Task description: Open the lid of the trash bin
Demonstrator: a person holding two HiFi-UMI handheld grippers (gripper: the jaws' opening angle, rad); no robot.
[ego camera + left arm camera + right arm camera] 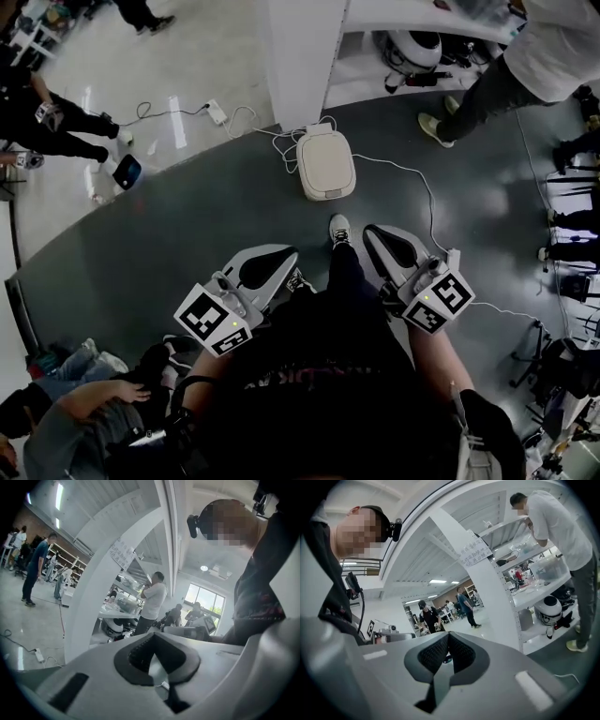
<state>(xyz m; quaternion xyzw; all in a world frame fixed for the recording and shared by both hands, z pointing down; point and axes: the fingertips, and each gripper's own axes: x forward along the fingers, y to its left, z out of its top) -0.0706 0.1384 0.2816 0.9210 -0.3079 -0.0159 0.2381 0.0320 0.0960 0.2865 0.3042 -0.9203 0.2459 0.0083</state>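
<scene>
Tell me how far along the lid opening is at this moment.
Done: nothing. The trash bin stands on the dark floor with its lid down. In hand: nothing. The left gripper and right gripper are both shut and empty, held close to the person, well short of the bin. Left: reaching the bin and raising the lid.

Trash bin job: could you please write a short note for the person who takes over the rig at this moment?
Left gripper: shut, empty, held at the person's waist.
Right gripper: shut, empty, held at the waist too.
Trash bin: on the dark floor ahead of the person's shoe, near the white pillar. Its lid is down.
Done: nothing yet; neither gripper touches the trash bin.
Left: reach the trash bin and open the lid.
</scene>
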